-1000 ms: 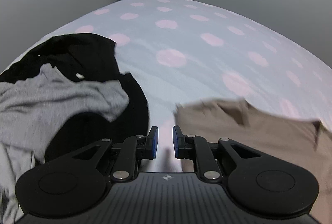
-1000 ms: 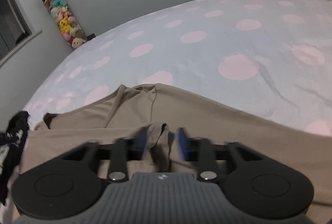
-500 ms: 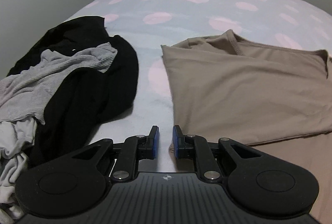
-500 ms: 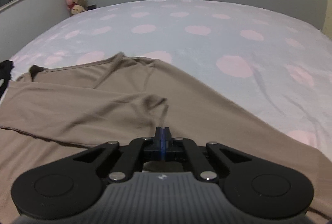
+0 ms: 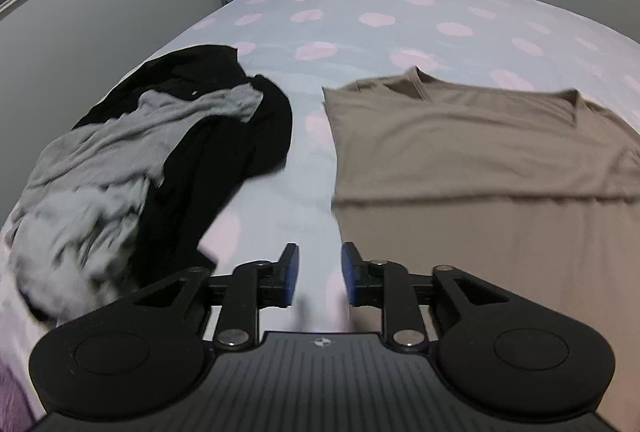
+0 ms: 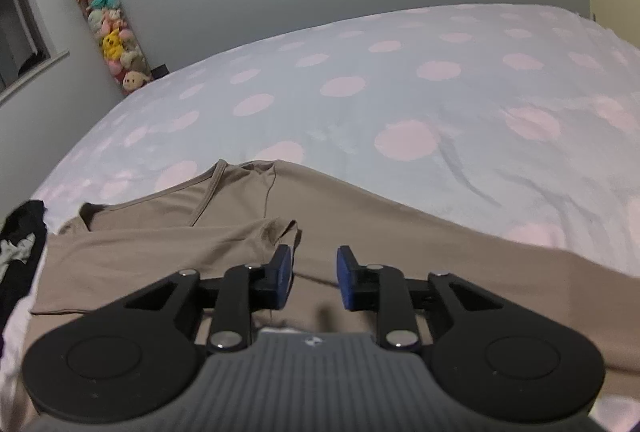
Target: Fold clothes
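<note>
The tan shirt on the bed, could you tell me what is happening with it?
A person with two handheld grippers is folding the tan T-shirt on the pink-dotted bedspread. One fold already lies across it. The left gripper and the right gripper are both open, holding nothing. A heap of black and grey clothes waits beside it.

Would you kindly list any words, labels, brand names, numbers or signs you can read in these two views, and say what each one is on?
No readable text in either view.
Left hand-held gripper: a small pale emblem on its body, a symbol and no letters.
Right hand-held gripper: the same emblem, blurred.
Black garment: a tiny white fleck, too small to read.
Tan shirt: no print visible.
</note>
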`<state>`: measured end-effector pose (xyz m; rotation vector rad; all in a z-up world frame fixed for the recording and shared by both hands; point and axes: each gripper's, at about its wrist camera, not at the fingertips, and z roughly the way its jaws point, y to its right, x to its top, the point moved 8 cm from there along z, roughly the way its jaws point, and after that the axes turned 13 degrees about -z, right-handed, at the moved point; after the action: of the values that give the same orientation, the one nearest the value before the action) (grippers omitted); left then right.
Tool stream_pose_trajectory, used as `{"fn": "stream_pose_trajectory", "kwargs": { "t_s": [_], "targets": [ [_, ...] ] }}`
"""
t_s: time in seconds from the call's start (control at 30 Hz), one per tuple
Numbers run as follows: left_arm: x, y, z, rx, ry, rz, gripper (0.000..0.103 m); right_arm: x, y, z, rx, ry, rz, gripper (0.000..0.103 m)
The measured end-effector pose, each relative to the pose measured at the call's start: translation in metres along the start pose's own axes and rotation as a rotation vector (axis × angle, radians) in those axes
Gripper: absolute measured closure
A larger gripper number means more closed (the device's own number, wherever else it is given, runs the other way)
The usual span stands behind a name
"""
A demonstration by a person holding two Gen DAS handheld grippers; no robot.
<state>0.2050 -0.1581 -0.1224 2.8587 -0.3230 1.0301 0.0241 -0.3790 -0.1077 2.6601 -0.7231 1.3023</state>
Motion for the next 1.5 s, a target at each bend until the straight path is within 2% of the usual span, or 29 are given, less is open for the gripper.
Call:
{"fn": "stream_pose_trajectory", "kwargs": {
  "t_s": [0.1,0.17,0.33,0.47,0.57,0.63,0.77,0.87,0.93,0.97,1.0,1.03,1.07,1.13,1.2,1.33,1.5],
  "targets": [
    [-0.020,-0.007,-0.013,-0.012,-0.003,-0.012,0.079,-0.019,0.016,-0.013,-0.023,-0.061,0.010,0.071],
    [-0.031,-0.013,-0.016,-0.022,-0.005,-0.027,0.079,-0.028,0.037,-0.026,-0.080,-0.096,0.020,0.069],
    [-0.043,-0.026,-0.016,-0.046,-0.019,-0.072,0.079,-0.040,0.098,-0.064,-0.218,-0.135,0.135,0.046],
    [-0.047,-0.034,-0.015,-0.052,-0.015,-0.072,0.079,-0.047,0.148,-0.091,-0.353,-0.159,0.202,0.046],
    [-0.049,-0.038,-0.011,-0.057,-0.026,-0.078,0.079,-0.055,0.178,-0.106,-0.472,-0.193,0.190,0.042],
    [-0.049,-0.040,-0.008,-0.058,-0.037,-0.086,0.079,-0.065,0.192,-0.109,-0.468,-0.216,0.241,0.037],
    [-0.049,-0.042,-0.004,-0.065,-0.055,-0.097,0.079,-0.092,0.207,-0.108,-0.445,-0.255,0.371,0.036],
    [-0.051,-0.043,-0.002,-0.072,-0.068,-0.109,0.078,-0.113,0.206,-0.097,-0.439,-0.308,0.398,0.036],
    [-0.052,-0.044,0.000,-0.071,-0.079,-0.113,0.078,-0.115,0.203,-0.093,-0.456,-0.314,0.364,0.036],
    [-0.053,-0.045,0.002,-0.070,-0.084,-0.119,0.078,-0.114,0.202,-0.091,-0.468,-0.323,0.347,0.037],
    [-0.053,-0.046,0.003,-0.070,-0.089,-0.125,0.078,-0.112,0.200,-0.090,-0.474,-0.328,0.329,0.045],
    [-0.054,-0.045,0.004,-0.071,-0.092,-0.128,0.078,-0.110,0.198,-0.088,-0.479,-0.334,0.310,0.055],
    [-0.054,-0.045,0.004,-0.072,-0.094,-0.131,0.078,-0.108,0.197,-0.087,-0.484,-0.339,0.292,0.061],
    [-0.054,-0.044,0.006,-0.074,-0.100,-0.137,0.078,-0.102,0.193,-0.084,-0.480,-0.342,0.256,0.083],
    [-0.055,-0.043,0.006,-0.076,-0.102,-0.137,0.078,-0.098,0.189,-0.080,-0.470,-0.349,0.219,0.096],
    [-0.055,-0.044,0.005,-0.072,-0.101,-0.133,0.078,-0.083,0.183,-0.085,-0.464,-0.319,0.207,0.098],
    [-0.051,-0.049,0.004,-0.080,-0.095,-0.164,0.078,-0.040,0.164,-0.100,-0.430,-0.234,0.176,0.098]
  ]
}}
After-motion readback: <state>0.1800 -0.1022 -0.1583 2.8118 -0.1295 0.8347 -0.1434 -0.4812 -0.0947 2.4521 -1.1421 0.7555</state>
